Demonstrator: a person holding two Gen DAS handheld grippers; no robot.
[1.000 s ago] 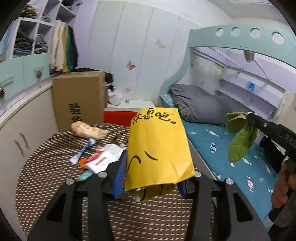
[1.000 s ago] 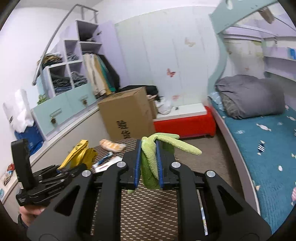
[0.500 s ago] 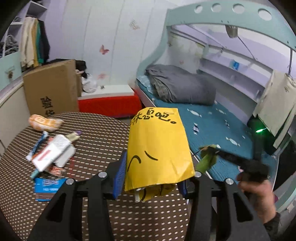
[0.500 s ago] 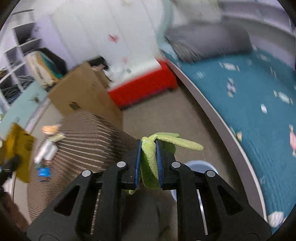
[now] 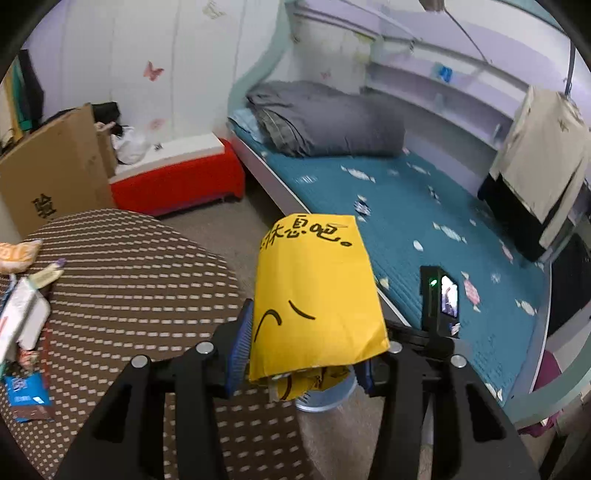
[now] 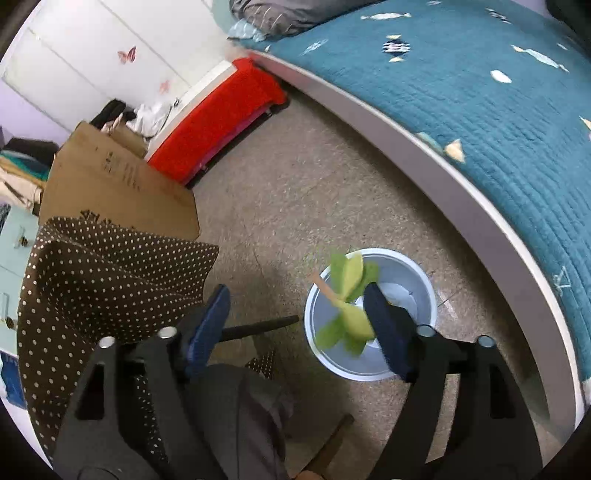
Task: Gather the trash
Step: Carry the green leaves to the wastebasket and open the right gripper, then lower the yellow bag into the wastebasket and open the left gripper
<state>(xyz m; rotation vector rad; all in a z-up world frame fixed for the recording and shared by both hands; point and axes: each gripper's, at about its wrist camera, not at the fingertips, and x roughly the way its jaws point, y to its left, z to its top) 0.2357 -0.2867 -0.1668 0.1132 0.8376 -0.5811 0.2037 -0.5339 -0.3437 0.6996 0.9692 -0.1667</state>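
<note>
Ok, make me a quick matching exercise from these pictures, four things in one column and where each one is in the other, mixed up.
Things:
1. yellow bag
2. green leaves
3. grey quilt
4. blue wrapper

Places:
A. on the brown dotted tablecloth
B. over the pale blue bin
C. between the fingers of the left gripper
D. on the teal bed

Pairs: 1-C, 2-B, 3-D, 4-A

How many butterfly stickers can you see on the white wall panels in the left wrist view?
3: one pink butterfly sticker on the panels above the brown cardboard box, a fainter one lower, a pale one near the top. Others may be out of view.
</note>
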